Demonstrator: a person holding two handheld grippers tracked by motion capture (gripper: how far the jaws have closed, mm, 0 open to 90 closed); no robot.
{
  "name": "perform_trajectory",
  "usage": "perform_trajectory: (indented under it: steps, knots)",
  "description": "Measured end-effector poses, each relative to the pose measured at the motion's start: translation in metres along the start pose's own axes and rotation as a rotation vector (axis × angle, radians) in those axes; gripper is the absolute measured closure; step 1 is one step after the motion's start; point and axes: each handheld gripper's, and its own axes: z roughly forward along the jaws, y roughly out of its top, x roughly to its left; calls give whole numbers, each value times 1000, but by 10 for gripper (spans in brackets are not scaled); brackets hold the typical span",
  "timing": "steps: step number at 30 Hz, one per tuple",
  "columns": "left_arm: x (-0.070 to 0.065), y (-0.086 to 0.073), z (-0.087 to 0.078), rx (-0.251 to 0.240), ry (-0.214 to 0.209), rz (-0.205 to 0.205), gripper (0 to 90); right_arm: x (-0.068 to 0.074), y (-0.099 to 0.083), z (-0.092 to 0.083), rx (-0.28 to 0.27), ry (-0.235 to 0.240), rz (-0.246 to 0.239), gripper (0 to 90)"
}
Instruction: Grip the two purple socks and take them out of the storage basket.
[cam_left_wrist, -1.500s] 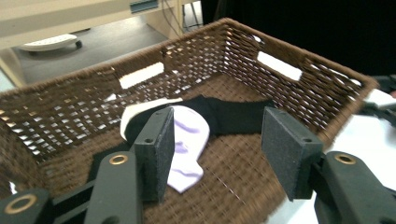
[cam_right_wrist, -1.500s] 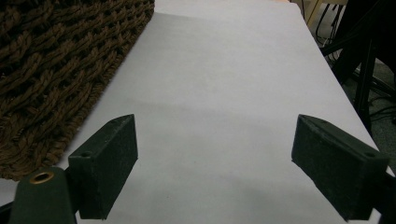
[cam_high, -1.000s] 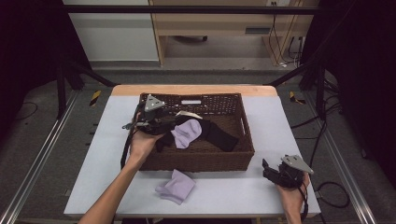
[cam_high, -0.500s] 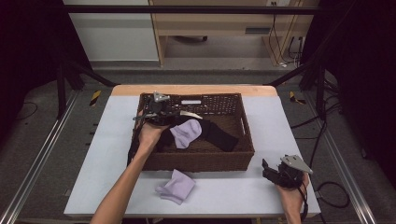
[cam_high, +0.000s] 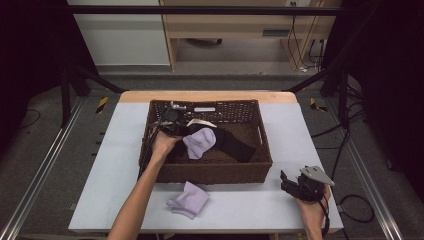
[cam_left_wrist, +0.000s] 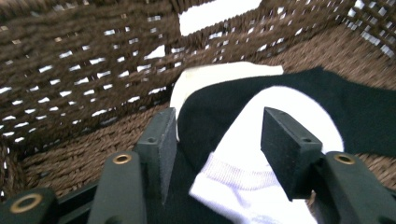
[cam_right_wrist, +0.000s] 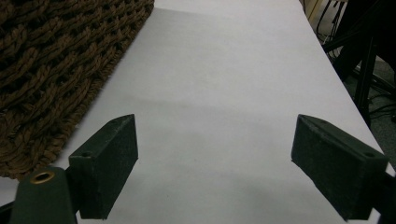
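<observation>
Work in hand: you are taking socks out of the basket (cam_high: 150, 150) on the bench (cam_high: 110, 165).
Done so far: one lilac sock (cam_high: 188, 199) already lies on the bench, just in front of the basket.
Left to do: a second lilac sock (cam_high: 199, 142), a black sock (cam_high: 235, 145) and a cream one (cam_left_wrist: 210, 77) are still inside.
Left hand-held gripper (cam_left_wrist: 217, 140): your jaws have just been opening and stand wide, astride the lilac sock's cuff without pressing it.
Right hand-held gripper (cam_right_wrist: 215, 161): open and empty, resting over bare bench right of the basket.
Sock's lie: draped on the black sock near the basket's middle.
Long axis: runs diagonally, cuff toward your left hand, toe toward the far right.
</observation>
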Motion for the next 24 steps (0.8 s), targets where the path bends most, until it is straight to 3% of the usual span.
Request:
perform_trajectory:
  steps: [10, 12, 23, 24]
  knots:
    - [-7, -4, 10, 97, 44, 69, 380, 0, 0, 1, 6, 0, 3, 146]
    - [-8, -4, 12, 107, 32, 78, 364, 0, 0, 0, 4, -1, 4, 145]
    - [-12, -7, 23, 217, 66, 131, 383, 0, 0, 0, -2, -2, 0, 144]
    - [-13, -7, 25, 243, 63, 137, 388, 0, 0, 0, -2, -2, 0, 144]
